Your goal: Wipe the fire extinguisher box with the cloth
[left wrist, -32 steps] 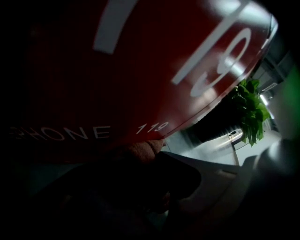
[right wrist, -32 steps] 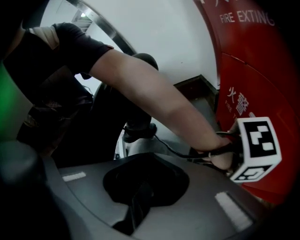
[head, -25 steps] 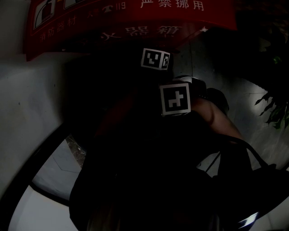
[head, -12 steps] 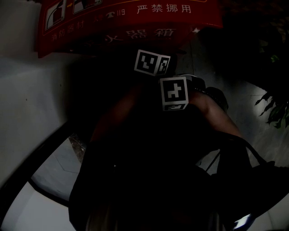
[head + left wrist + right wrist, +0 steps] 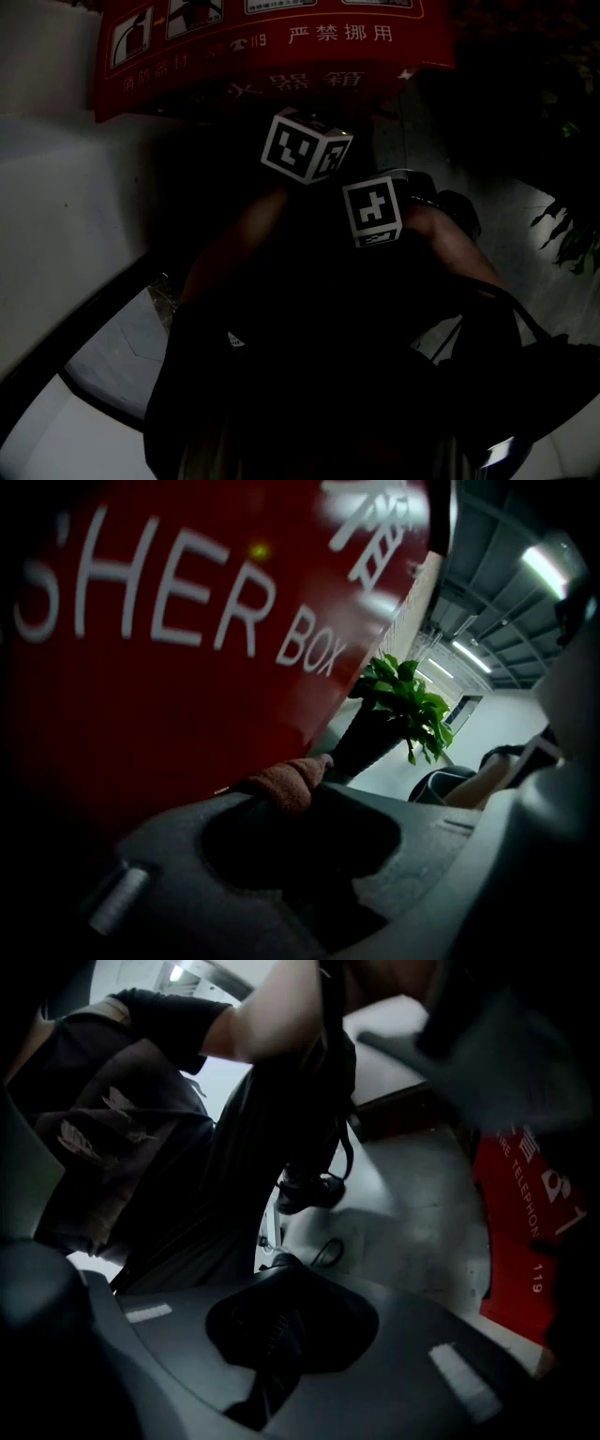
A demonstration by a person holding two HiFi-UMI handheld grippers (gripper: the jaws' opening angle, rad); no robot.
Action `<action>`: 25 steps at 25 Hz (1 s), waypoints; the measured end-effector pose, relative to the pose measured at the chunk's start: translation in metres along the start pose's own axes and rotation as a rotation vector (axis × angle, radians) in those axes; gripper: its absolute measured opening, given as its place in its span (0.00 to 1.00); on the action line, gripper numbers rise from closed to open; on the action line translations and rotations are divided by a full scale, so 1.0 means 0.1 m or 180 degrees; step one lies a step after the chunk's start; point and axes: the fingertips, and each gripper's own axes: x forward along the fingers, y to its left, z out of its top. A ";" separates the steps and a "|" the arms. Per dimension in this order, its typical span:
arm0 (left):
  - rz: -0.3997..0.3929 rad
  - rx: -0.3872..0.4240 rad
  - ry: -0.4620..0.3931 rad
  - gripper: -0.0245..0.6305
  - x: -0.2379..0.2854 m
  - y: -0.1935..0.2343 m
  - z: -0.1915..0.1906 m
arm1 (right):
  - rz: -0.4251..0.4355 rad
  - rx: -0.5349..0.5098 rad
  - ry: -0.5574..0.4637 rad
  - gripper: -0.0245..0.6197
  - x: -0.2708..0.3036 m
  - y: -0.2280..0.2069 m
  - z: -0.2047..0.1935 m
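While your left tongs (image 5: 284,801) pinch the brown cloth (image 5: 291,778) against the red fire extinguisher box (image 5: 169,667) and your right tongs (image 5: 284,1274) sit closed on nothing, you look mid-wipe: next, drag the cloth along its front.

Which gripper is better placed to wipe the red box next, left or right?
Left. The left gripper grips the brown cloth close to the red box; the right gripper carries no cloth and faces the floor.
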 end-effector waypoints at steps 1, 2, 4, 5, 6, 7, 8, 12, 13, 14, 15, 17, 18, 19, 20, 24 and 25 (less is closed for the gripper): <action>-0.0004 0.0032 0.0004 0.20 -0.07 -0.04 0.05 | 0.0002 -0.0010 0.0017 0.04 0.01 0.01 -0.02; -0.0018 0.0054 0.0006 0.20 -0.13 -0.08 0.09 | 0.0015 -0.0036 0.0024 0.04 0.01 0.02 -0.02; -0.0089 0.0137 -0.0013 0.20 -0.19 -0.16 0.17 | 0.0071 -0.0125 0.0031 0.04 0.04 0.07 0.00; -0.0120 0.0208 -0.0043 0.20 -0.21 -0.20 0.22 | 0.0104 -0.0184 0.0038 0.04 0.04 0.10 0.01; -0.0139 0.0282 -0.0082 0.20 -0.25 -0.25 0.28 | 0.0136 -0.0241 0.0046 0.04 0.05 0.12 0.02; -0.0153 0.0345 -0.0119 0.20 -0.29 -0.29 0.34 | 0.0163 -0.0285 0.0052 0.04 0.06 0.14 0.02; -0.0175 0.0391 -0.0156 0.20 -0.33 -0.33 0.39 | 0.0182 -0.0307 0.0057 0.04 0.06 0.14 0.02; -0.0318 0.0466 -0.0355 0.20 -0.53 -0.51 0.61 | 0.0191 -0.0254 0.0074 0.04 0.05 0.11 0.01; -0.0348 0.0494 -0.0407 0.20 -0.58 -0.55 0.66 | 0.0199 -0.0236 0.0065 0.04 0.04 0.10 0.02; -0.0378 0.0528 -0.0464 0.20 -0.63 -0.59 0.72 | 0.0222 -0.0217 0.0049 0.04 0.04 0.10 0.03; -0.0411 0.0568 -0.0530 0.20 -0.68 -0.64 0.78 | 0.0255 -0.0198 0.0028 0.04 0.05 0.10 0.05; -0.0477 0.0657 -0.0686 0.20 -0.79 -0.75 0.90 | 0.0282 -0.0177 0.0019 0.04 0.04 0.09 0.06; -0.0499 0.0702 -0.0763 0.20 -0.84 -0.79 0.96 | 0.0275 -0.0171 0.0033 0.04 0.03 0.09 0.07; -0.0510 0.0745 -0.0826 0.20 -0.89 -0.83 1.00 | 0.0270 -0.0163 0.0043 0.04 0.02 0.08 0.07; -0.0513 0.0781 -0.0872 0.20 -0.93 -0.85 1.04 | 0.0270 -0.0151 0.0042 0.04 0.01 0.07 0.08; -0.0539 0.0800 -0.1037 0.20 -1.02 -0.92 1.12 | 0.0285 -0.0109 0.0004 0.04 0.00 0.05 0.12; -0.0530 0.0818 -0.1091 0.20 -1.05 -0.95 1.15 | 0.0285 -0.0101 0.0004 0.04 0.00 0.05 0.13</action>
